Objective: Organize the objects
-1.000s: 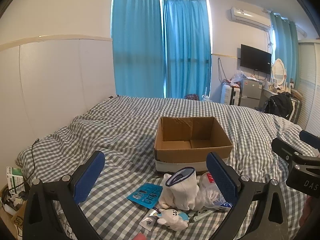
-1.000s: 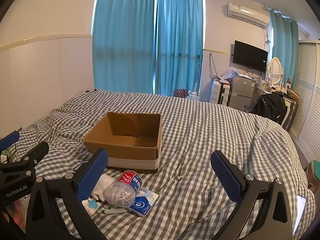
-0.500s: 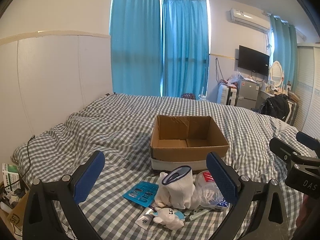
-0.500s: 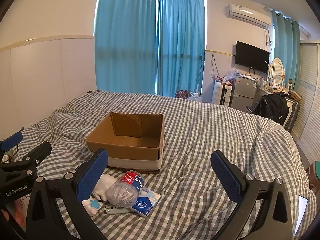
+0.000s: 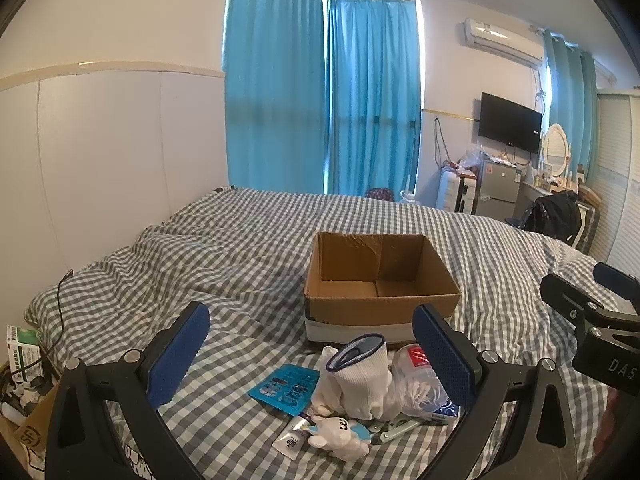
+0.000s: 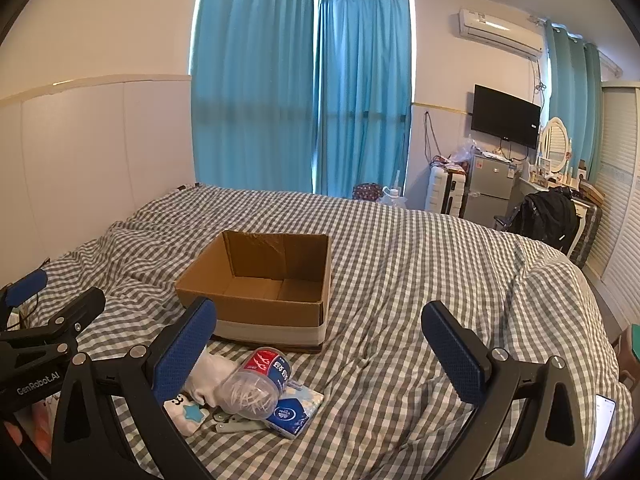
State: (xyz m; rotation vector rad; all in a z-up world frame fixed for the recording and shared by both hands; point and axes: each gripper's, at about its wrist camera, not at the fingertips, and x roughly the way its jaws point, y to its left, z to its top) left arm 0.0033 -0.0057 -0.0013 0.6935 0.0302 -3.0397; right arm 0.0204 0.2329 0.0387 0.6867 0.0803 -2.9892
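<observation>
An open, empty cardboard box (image 5: pixel 380 288) (image 6: pixel 260 292) sits on the checked bed. In front of it lies a pile: a white sock (image 5: pixel 360 380), a clear jar with a red label (image 6: pixel 256 384) (image 5: pixel 416 380), a blue tissue pack (image 6: pixel 296 414), a teal card (image 5: pixel 286 388), a small white toy (image 5: pixel 340 438), a sachet (image 5: pixel 292 438) and a clip (image 5: pixel 396 428). My left gripper (image 5: pixel 312 356) is open above the pile, holding nothing. My right gripper (image 6: pixel 320 356) is open and empty, to the right of the pile.
The bed's headboard wall (image 5: pixel 100 160) is at the left. Boxes and clutter (image 5: pixel 20 360) lie beside the bed at the left. A fridge (image 6: pixel 488 192), a suitcase (image 6: pixel 444 190) and a chair with a black bag (image 6: pixel 548 220) stand beyond the bed.
Both views have shifted slightly; the left gripper has drawn back and risen a little, so the box and pile sit a touch lower. Both grippers stay open.
</observation>
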